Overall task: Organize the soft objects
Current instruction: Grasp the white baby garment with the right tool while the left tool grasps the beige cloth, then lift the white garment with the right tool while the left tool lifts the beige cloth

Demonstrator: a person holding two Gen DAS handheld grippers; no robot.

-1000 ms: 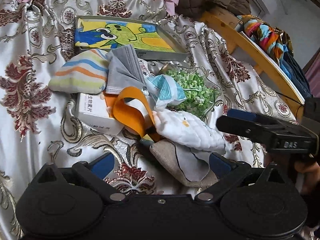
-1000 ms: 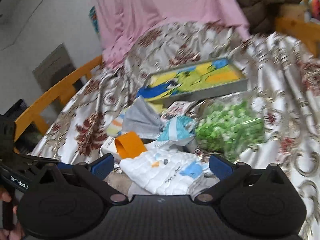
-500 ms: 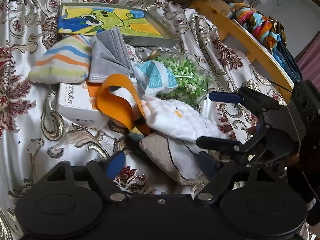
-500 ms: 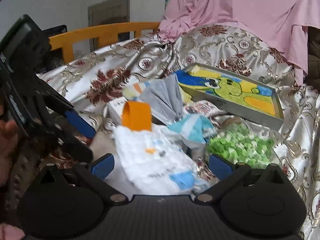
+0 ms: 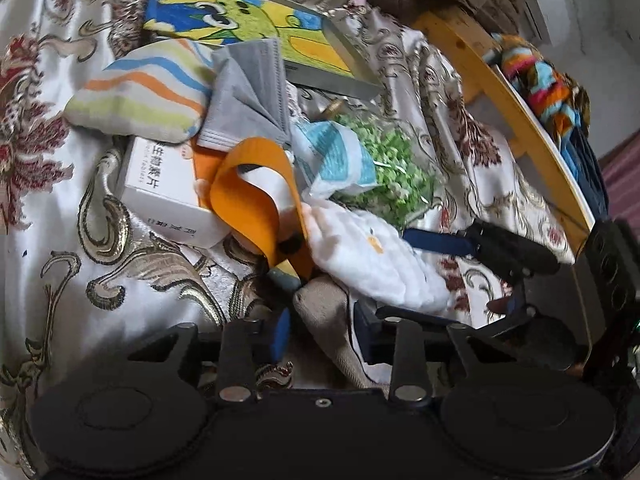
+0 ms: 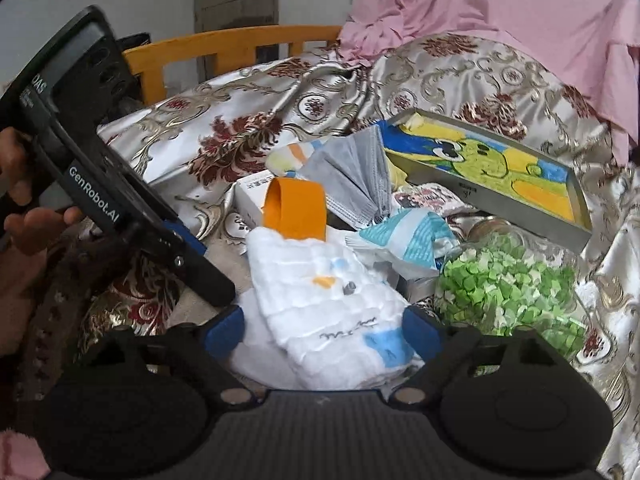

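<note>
A heap of soft things lies on a floral satin bedspread point(image 5: 48, 240). My left gripper point(image 5: 320, 336) is low over the heap's near edge. Its jaws are closing, and a beige cloth point(image 5: 320, 312) is bunched up between the pads. Just beyond it lies a white quilted cloth point(image 5: 372, 264), also in the right wrist view as the white quilted cloth point(image 6: 320, 300). My right gripper point(image 6: 322, 328) straddles that cloth with its jaws closing. The pads flank the cloth without squeezing it. The left gripper's fingers point(image 6: 200, 272) reach in from the left.
Behind lie an orange strap point(image 5: 248, 200), a white box point(image 5: 160, 192), grey face masks point(image 5: 248, 96), a striped cushion point(image 5: 140, 92), a blue-white packet point(image 5: 336, 156), a jar of green bits point(image 5: 396, 172) and a painted tray point(image 5: 248, 20). A wooden bed rail point(image 5: 500, 80) runs along the right.
The left jaws have narrowed from wide apart to pinching the beige cloth. The right gripper has rolled upright and dropped around the white cloth, its jaws slightly narrower.
</note>
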